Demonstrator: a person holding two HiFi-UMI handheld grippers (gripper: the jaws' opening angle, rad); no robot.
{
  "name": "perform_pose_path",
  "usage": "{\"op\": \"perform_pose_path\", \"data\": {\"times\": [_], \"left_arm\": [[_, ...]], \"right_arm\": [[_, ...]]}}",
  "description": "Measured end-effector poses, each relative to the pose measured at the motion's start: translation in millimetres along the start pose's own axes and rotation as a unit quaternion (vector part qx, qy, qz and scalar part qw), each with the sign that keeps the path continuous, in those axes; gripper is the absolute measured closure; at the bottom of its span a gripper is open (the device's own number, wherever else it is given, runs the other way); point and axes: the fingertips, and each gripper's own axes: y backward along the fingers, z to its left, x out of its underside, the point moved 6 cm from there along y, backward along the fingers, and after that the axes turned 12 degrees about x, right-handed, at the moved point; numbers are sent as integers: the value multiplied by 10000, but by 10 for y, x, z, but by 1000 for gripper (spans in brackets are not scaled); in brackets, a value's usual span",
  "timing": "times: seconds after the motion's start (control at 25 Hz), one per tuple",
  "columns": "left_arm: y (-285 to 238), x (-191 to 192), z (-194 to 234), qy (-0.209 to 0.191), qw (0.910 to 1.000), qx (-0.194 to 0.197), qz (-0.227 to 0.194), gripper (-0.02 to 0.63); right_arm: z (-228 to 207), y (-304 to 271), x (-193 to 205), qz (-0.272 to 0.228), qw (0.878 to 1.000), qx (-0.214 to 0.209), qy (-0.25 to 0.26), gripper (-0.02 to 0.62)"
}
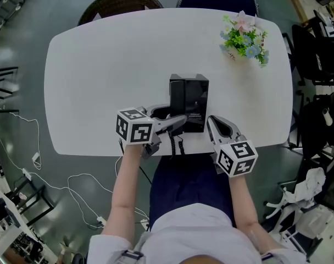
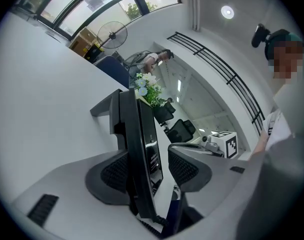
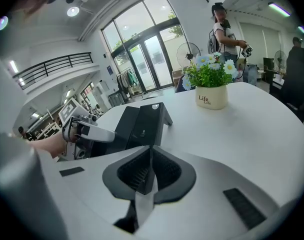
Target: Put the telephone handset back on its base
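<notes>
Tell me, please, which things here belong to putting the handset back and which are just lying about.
Job: handset, between the open jaws of the left gripper; telephone base; coiled cord.
Lying about: flower pot; chair; floor cables; right gripper, shut and empty.

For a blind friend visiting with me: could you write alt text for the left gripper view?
A black telephone handset stands edge-on between the left gripper's open jaws, with a gap showing on its right. Behind it are a white table and some flowers.
</notes>
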Motion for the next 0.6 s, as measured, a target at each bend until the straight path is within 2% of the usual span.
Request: {"op": "perform_pose_path", "data": {"times": [0.12, 0.2, 0.36, 0.44, 0.6], "left_arm": [[-44, 19, -48, -129, 9980, -602, -101, 364], [-73, 27, -59, -194, 9938, -1076, -220, 364], [-2, -14, -75, -454, 9738, -2123, -675, 353], [48, -58, -79, -447, 9689, -2275, -862, 353], [154, -44, -59, -221, 9723, -2143, -904, 366]], "right_arm": [[4, 15, 9, -31, 10000, 2, -11, 555], [-3, 20, 12, -53, 10000, 14, -22, 555], [-6, 51, 26, -88, 9999, 32, -48, 555], [-17, 59, 27, -107, 9999, 44, -58, 555], [-15, 74, 41, -130, 9999, 34, -73, 555]]}}
